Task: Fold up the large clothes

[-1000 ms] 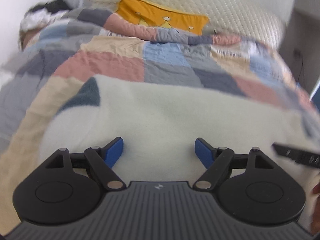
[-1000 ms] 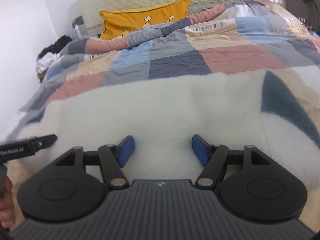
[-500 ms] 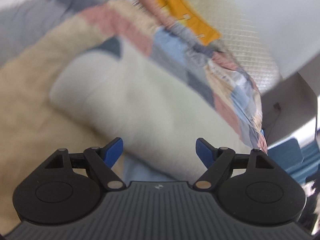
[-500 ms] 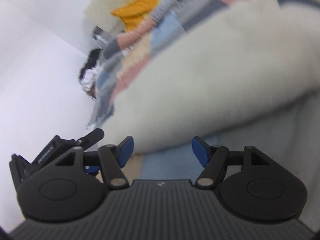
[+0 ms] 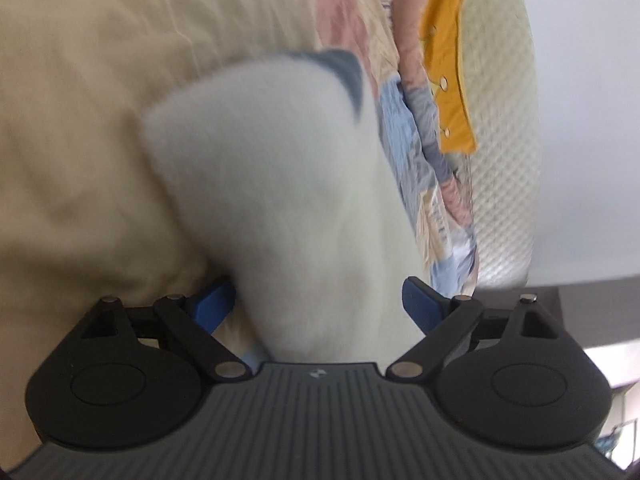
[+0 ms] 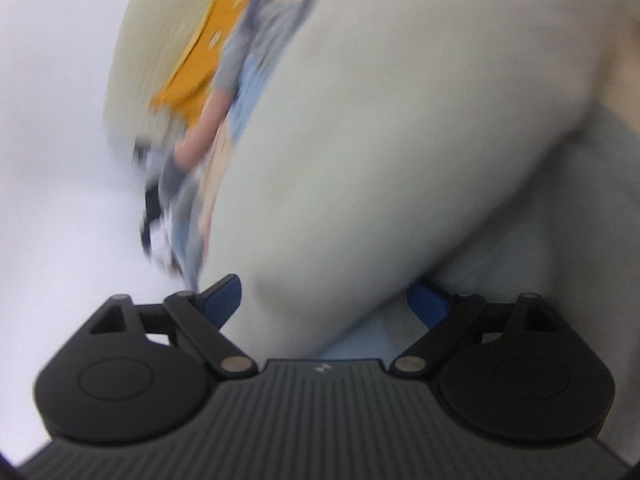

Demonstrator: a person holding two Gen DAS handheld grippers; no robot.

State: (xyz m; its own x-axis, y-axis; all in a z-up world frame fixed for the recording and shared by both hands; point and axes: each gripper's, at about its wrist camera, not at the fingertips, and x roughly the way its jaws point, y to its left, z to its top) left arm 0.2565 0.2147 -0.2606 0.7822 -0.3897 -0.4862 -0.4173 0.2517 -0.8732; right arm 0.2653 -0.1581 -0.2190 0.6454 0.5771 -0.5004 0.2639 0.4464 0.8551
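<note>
A white fleece garment [image 5: 280, 200] is seen lying on the bed, on a patchwork quilt [image 5: 416, 148] of pink, blue, grey and cream squares. A dark blue-grey patch [image 5: 348, 76] is shown at the garment's far corner in the left wrist view. No container is seen in either view.

Beyond the garment, a mustard-yellow cushion [image 5: 452, 68] is propped against a cream quilted headboard [image 5: 508, 152], and past the headboard a plain white wall is seen. In the right wrist view the same garment [image 6: 380, 140] fills most of the frame, with the cushion [image 6: 200, 60] and the quilt [image 6: 236, 80] beyond it; a pale blue sheet [image 6: 360, 344] is glimpsed under the garment's near edge. Both views are blurred and are tilted steeply, so that the bed runs almost vertically through each frame.

The left claw [image 5: 318, 304] is held wide and its jaws are opening; the near end of the garment lies between the blue pads [image 5: 212, 300], one pad just beside the fleece, the other standing clear of it. The right claw [image 6: 324, 300] is likewise wide and opening, with the garment's rounded edge between its pads [image 6: 224, 294]; whether the far pad touches the fabric cannot be told. Neither claw is clamped on the garment.
</note>
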